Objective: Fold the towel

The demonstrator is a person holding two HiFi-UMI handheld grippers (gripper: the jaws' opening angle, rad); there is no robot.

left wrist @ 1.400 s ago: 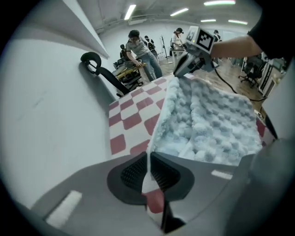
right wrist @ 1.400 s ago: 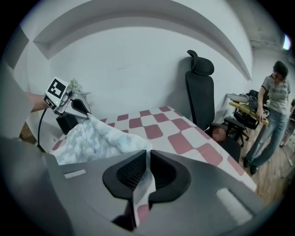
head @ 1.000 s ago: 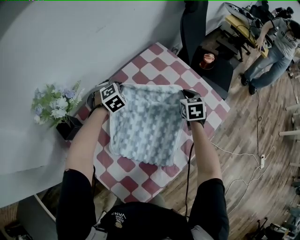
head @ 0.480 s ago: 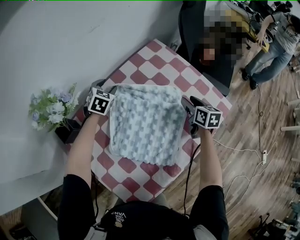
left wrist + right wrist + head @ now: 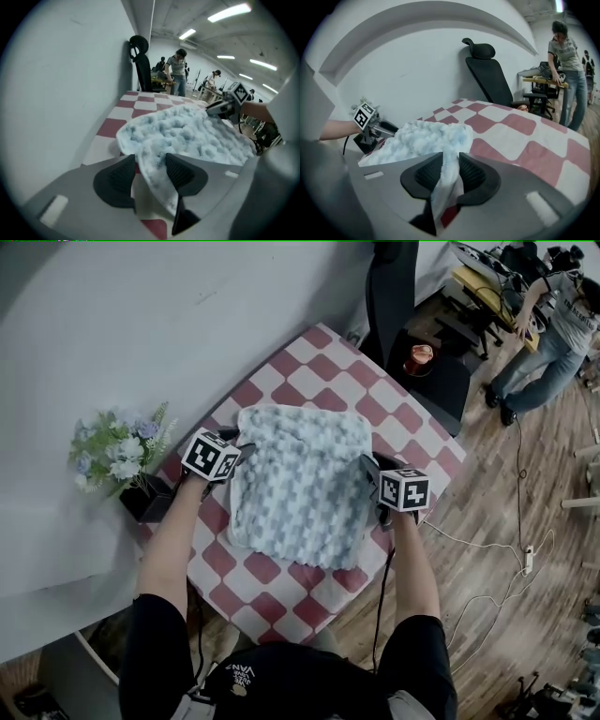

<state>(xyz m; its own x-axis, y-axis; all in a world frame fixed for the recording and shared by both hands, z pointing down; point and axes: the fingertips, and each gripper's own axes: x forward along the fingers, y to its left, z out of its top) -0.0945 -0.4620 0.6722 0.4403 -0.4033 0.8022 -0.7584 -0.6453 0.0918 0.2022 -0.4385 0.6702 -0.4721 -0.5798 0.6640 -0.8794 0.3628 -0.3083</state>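
A fluffy blue-and-white towel (image 5: 300, 484) lies folded flat on the red-and-white checked table (image 5: 323, 357). My left gripper (image 5: 236, 451) is at the towel's left edge. Its jaws have just been opening; the towel's (image 5: 187, 131) edge lies loose between them, in the left gripper (image 5: 149, 161) view. My right gripper (image 5: 369, 467) is at the right edge. Its jaws have just been closing, and in the right gripper (image 5: 450, 164) view both pads press a fold of the towel (image 5: 422, 136).
A black pot of pale flowers (image 5: 117, 451) stands at the table's left edge, close to my left hand. A black office chair (image 5: 394, 296) with a copper-coloured object (image 5: 415, 359) on its seat stands behind the table. A person (image 5: 553, 324) works at the far right. A cable (image 5: 469, 549) runs over the wooden floor.
Both grippers let go of the towel's far corners and moved nearer along its side edges. The left jaws now stand open; the right jaws hold the right edge.
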